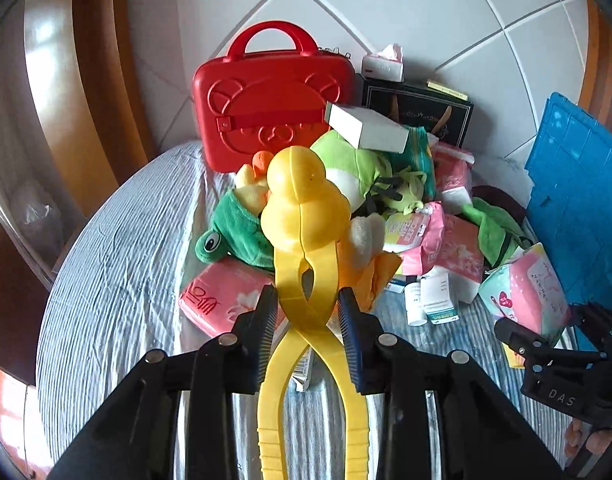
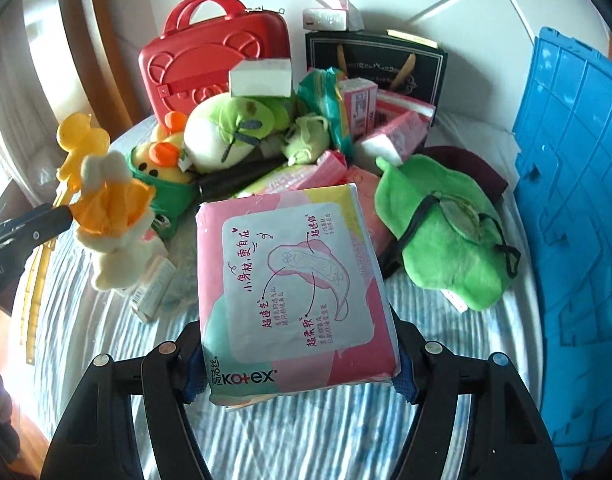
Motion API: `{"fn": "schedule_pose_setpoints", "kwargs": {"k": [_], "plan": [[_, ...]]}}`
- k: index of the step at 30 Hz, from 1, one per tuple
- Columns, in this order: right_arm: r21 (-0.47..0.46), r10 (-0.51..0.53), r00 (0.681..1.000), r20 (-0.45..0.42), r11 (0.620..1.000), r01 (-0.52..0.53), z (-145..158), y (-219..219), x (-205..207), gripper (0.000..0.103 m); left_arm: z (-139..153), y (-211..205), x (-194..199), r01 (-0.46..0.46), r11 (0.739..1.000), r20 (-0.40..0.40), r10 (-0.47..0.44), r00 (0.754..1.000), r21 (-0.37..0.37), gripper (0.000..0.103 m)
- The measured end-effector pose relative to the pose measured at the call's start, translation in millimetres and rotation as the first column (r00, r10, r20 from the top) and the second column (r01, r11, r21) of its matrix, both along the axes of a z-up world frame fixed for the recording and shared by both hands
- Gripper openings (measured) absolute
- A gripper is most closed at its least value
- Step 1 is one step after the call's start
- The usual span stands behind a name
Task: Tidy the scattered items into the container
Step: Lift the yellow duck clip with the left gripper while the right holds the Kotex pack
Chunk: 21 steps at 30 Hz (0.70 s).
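My left gripper [image 1: 307, 312] had its jaws clamped on the crossed arms of the yellow duck tongs [image 1: 302, 216], pads pressing from both sides just below the duck-shaped head, and the long handles ran back toward me between the fingers. A small plush doll in an orange dress [image 1: 369, 240] hung right against the tongs, lifted with them above the pile; whether it was caught in them I could not tell. My right gripper [image 2: 300, 364] had its jaws squeezed on the Kotex pack [image 2: 294, 280], gripping the lower end so the pink and white face tilted up toward my camera, clear of the striped bed sheet [image 2: 306, 432]. Behind both loads lay the heap: a green frog plush [image 1: 234, 232], a light green plush [image 2: 234, 136] with a white box [image 2: 262, 76] resting on top, pink tissue packs [image 1: 222, 296], and a flat green plush bag [image 2: 445, 248] off to my right. A red case [image 1: 274, 96] stood upright at the back beside a black gift bag [image 2: 377, 64]. The blue container [image 2: 573, 208] sat at the far right edge, well apart from both things I carried.
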State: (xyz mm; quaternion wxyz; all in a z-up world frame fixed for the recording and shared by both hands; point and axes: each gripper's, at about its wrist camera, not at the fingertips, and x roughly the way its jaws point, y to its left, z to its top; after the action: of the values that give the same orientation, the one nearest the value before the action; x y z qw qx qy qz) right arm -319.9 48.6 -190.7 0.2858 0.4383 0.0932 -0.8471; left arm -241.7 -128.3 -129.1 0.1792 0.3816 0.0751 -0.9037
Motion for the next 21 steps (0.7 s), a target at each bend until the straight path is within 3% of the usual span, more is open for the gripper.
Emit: {"fn": "schedule_pose_setpoints", "kwargs": {"k": [3,14,16,21], "plan": [[0.0,-0.005,1.0,-0.003,1.0,0.005,2.3,-1.4,-0.4,0.071,-4.7,1.1,-5.6,0.015,1.0,0.02,-0.015,1.0,0.006,0.03],[0.046,-0.024,0.997,0.074,0.999,0.021,-35.0,3.5,-2.5,0.07,-81.2,12.9,-7.6,0.058,0.996,0.166,-0.068,0.984,0.066,0.03],[0.043,-0.024,0.996,0.084,0.999,0.021,-38.0,4.5,-3.6,0.07,-85.8,14.0,-7.7,0.071,0.995,0.173,-0.082,0.981,0.068,0.021],[0.045,-0.03,0.996,0.085,0.999,0.026,-40.1,7.9,-6.2,0.07,-83.9,20.9,-14.0,0.082,0.99,0.166,-0.1,0.981,0.115,0.021]]}}
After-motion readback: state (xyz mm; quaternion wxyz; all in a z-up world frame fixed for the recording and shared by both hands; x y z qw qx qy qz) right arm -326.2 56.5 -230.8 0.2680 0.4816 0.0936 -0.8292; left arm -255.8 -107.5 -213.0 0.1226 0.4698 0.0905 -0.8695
